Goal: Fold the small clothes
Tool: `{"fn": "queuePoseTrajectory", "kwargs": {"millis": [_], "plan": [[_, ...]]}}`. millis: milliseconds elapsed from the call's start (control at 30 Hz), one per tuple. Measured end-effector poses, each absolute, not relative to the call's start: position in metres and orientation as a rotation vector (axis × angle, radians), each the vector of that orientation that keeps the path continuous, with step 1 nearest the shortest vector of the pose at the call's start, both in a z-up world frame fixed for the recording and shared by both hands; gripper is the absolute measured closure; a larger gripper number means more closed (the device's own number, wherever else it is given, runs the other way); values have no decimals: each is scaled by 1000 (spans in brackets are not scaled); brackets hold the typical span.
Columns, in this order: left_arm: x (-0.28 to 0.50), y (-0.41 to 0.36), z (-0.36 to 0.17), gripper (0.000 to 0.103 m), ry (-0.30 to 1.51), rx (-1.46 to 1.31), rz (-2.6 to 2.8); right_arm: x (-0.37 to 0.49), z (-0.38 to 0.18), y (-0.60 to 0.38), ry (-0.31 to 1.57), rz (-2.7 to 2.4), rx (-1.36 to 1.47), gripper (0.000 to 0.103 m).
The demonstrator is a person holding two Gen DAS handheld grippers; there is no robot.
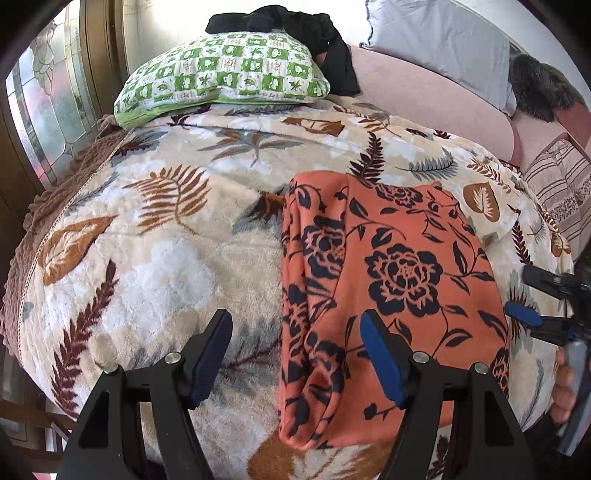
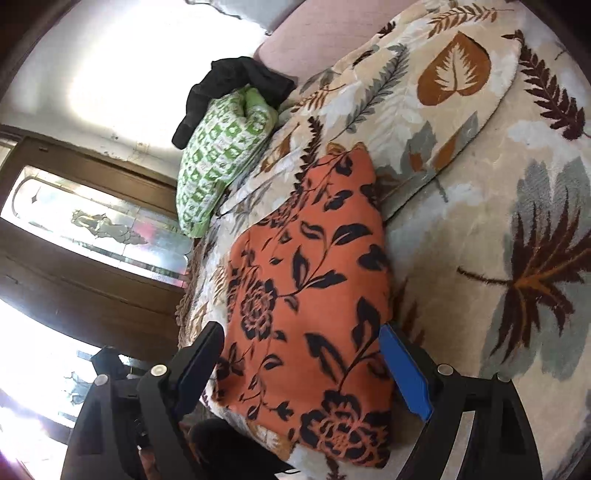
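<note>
An orange garment with a dark floral print (image 1: 388,280) lies folded lengthwise on the leaf-patterned blanket (image 1: 166,229). My left gripper (image 1: 295,354) is open above the garment's near left edge, holding nothing. My right gripper shows in the left wrist view at the far right (image 1: 532,295), open, beside the garment's right edge. In the right wrist view the garment (image 2: 314,306) lies between the open fingers of my right gripper (image 2: 303,369), which hovers over it. A black garment (image 1: 295,26) lies on the green pillow at the back.
A green-and-white checked pillow (image 1: 221,74) sits at the bed's head. A grey pillow (image 1: 443,48) and a dark furry item (image 1: 543,88) lie on the pink sheet (image 1: 417,92). A striped cushion (image 1: 561,188) is at right. A stained-glass window (image 1: 48,99) is at left.
</note>
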State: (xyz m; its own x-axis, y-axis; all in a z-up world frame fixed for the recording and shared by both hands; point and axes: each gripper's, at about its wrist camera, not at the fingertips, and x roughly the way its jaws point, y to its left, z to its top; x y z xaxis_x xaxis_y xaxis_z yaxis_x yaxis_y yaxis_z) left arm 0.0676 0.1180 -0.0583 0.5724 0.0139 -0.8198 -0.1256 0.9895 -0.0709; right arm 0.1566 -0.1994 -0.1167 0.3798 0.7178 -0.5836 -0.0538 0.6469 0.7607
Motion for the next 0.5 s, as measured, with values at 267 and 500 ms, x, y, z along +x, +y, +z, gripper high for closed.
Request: {"fn": "queuePoseTrajectory", "kwargs": {"millis": [267, 500], "plan": [[98, 115, -106, 20, 1045, -115, 101, 206, -153, -175, 1223, 605, 687, 57], [86, 124, -89, 21, 1025, -159, 76, 192, -121, -149, 1147, 490, 405, 45]]}}
